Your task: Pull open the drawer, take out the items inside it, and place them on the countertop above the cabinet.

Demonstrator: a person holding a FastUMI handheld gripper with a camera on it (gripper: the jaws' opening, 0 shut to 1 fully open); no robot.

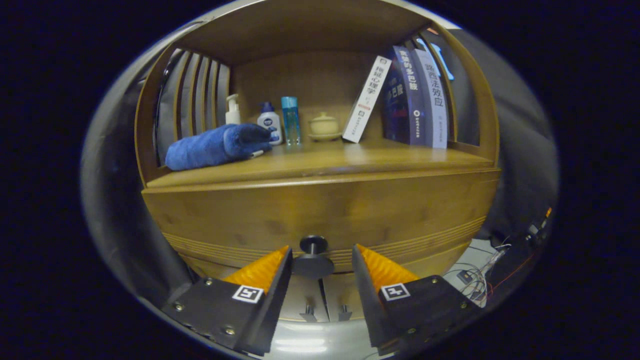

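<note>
A: While the drawer [320, 210] is closed, can you tell what it holds?

B: No, its front is shut, so the inside is hidden. It sits just under the surface [325, 162] of the wooden cabinet [145, 130].

A: And what stands on that surface?

B: A rolled blue towel [217, 145] lies nearest to the front. Behind it stand a pump bottle [232, 110], a small white bottle [270, 124] with a blue cap, and a clear blue bottle [291, 120]. Beside them is a small lidded cup [324, 125] on a saucer. A white book [367, 100] leans against two darker books [417, 97] which stand upright.

A: How is the gripper [322, 260]?

B: It is open about as wide as the knob [313, 257] needs. The knob of the drawer is between the two fingers [262, 272]. There is a small gap on each side, so the fingers do not press on it, and the gripper holds nothing.

A: What is below?

B: Two small handles [325, 313] of lower doors show between the fingers.
</note>
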